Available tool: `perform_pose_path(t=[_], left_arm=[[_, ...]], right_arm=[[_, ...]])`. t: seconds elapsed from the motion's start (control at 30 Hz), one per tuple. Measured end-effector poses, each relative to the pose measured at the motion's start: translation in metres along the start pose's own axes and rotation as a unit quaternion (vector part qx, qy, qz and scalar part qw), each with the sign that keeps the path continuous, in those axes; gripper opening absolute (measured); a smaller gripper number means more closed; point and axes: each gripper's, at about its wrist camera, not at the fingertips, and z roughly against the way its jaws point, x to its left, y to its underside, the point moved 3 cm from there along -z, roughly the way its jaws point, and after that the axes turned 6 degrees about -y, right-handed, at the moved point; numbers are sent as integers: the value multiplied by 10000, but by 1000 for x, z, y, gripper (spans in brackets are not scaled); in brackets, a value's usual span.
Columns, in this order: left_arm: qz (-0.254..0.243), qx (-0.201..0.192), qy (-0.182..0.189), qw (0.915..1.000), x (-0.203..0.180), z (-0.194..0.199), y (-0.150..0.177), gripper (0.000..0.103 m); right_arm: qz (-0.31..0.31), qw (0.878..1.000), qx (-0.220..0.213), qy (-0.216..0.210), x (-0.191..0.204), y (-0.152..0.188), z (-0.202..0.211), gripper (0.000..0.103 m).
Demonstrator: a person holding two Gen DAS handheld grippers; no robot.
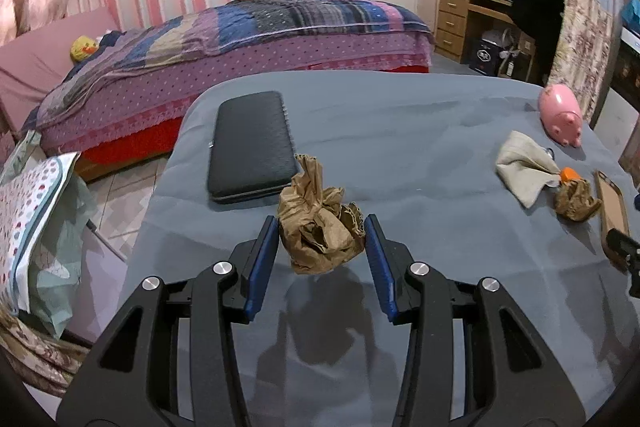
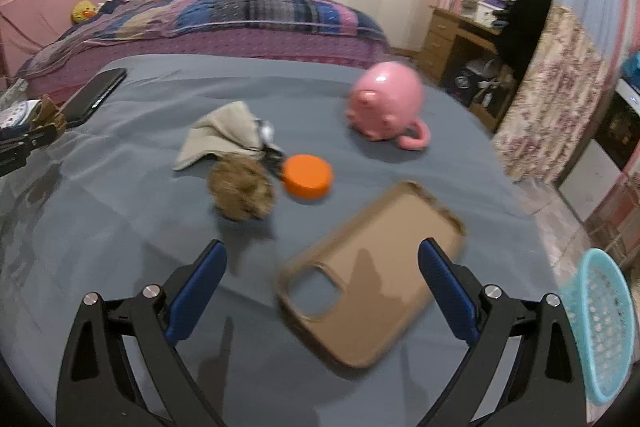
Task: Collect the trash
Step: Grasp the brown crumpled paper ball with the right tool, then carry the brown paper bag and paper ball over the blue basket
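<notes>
Grey cloth covers the table (image 1: 400,131) where we work. Our left gripper (image 1: 321,231) pinches a crumpled paper wad (image 1: 320,227), light and crushable. Our right gripper (image 2: 322,259) gapes empty above a phone case (image 2: 372,275); the second wad (image 2: 242,191) lies beyond, best squeezed across its middle.

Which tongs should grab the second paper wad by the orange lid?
Right tongs: open and empty, facing that wad. Left tongs already grip the other crumpled brown paper.
</notes>
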Motion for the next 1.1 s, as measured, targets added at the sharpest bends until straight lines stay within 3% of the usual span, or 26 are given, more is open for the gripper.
perform_pose_path(t=[0.23,0.4,0.47,0.73,1.1], left_arm=[[117,23,2,9999,10,-3,1,43],[75,-1,36,10000,5,-1,-1,43],[24,-41,33,10000,0,2,-2,43],[-39,-97,133,9999,-21,17,-9,43],[-371,-274,743,9962,-111,51,-18,43]], right_arm=[[13,9993,220,-312,21,-19,-29,93],[79,9974,468,-539,27,-22,-44,49],[142,9974,417,-567,29,-22,-41,40],[96,9989,-54,-445,7,-17,5,38],[-519,9974,-167,462,-104,26,77,38]])
